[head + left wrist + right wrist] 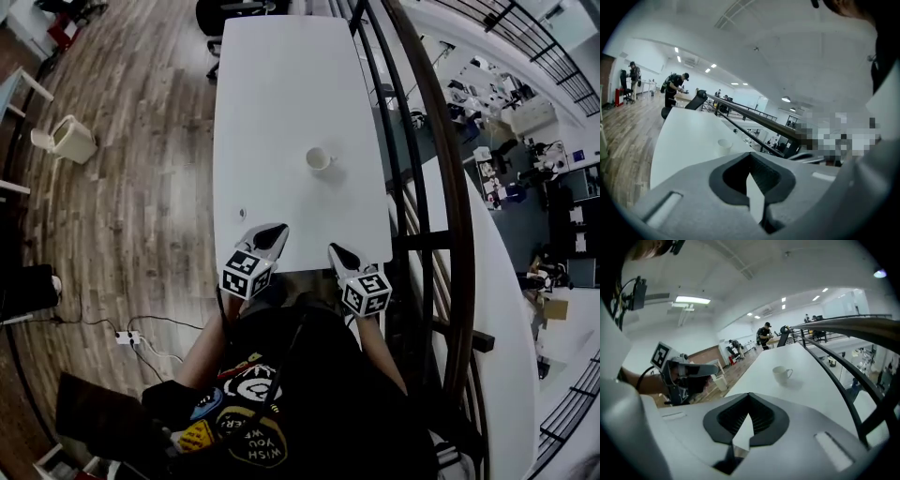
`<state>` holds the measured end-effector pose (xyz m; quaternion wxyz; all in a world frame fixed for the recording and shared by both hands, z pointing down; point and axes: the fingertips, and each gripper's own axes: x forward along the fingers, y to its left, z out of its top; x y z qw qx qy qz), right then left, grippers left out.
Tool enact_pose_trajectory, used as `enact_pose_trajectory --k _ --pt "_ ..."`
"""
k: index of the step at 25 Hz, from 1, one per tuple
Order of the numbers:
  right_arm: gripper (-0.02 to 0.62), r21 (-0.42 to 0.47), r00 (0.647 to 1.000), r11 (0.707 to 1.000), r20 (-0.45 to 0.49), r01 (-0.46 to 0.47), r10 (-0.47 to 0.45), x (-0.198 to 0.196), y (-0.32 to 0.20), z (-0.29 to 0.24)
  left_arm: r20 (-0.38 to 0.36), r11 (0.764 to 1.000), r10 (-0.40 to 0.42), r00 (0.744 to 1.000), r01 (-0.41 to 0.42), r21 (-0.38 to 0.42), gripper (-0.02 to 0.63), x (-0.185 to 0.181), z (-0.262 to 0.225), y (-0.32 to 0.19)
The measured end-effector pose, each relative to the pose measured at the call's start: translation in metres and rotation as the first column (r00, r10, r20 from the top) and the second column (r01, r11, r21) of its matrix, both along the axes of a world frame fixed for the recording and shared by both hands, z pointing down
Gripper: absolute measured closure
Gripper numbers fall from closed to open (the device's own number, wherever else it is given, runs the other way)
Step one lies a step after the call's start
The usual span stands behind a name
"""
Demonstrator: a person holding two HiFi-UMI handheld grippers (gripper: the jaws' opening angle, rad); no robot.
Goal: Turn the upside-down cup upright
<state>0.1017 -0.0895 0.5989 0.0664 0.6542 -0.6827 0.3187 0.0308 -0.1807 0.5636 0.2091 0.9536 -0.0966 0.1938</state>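
Atop table (281, 84), upright cup (319, 159), wood floor (131, 187), left gripper (274, 231) and right gripper (336, 250) fingers clenched

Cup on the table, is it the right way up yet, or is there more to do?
Done: the cup stands upright on the white table, opening up. In hand: nothing; the left gripper and right gripper are both shut and empty, near the table's front edge, away from the cup. Left: nothing that I can see.
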Motion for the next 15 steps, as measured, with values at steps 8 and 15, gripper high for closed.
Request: enact_pose_trajectory --k 8,15 --pt "0.597 0.241 1.000 0.970 -0.005 -0.026 0.028 -0.007 0.111 -0.077 -0.113 0.976 -0.050 0.992 0.073 0.207 0.601 0.003 -0.081 0.111" --pt "0.597 0.356 0.999 0.934 -0.037 -0.017 0.032 -0.019 0.158 -0.126 -0.096 0.953 -0.172 0.980 0.190 0.236 0.601 -0.035 -0.092 0.203"
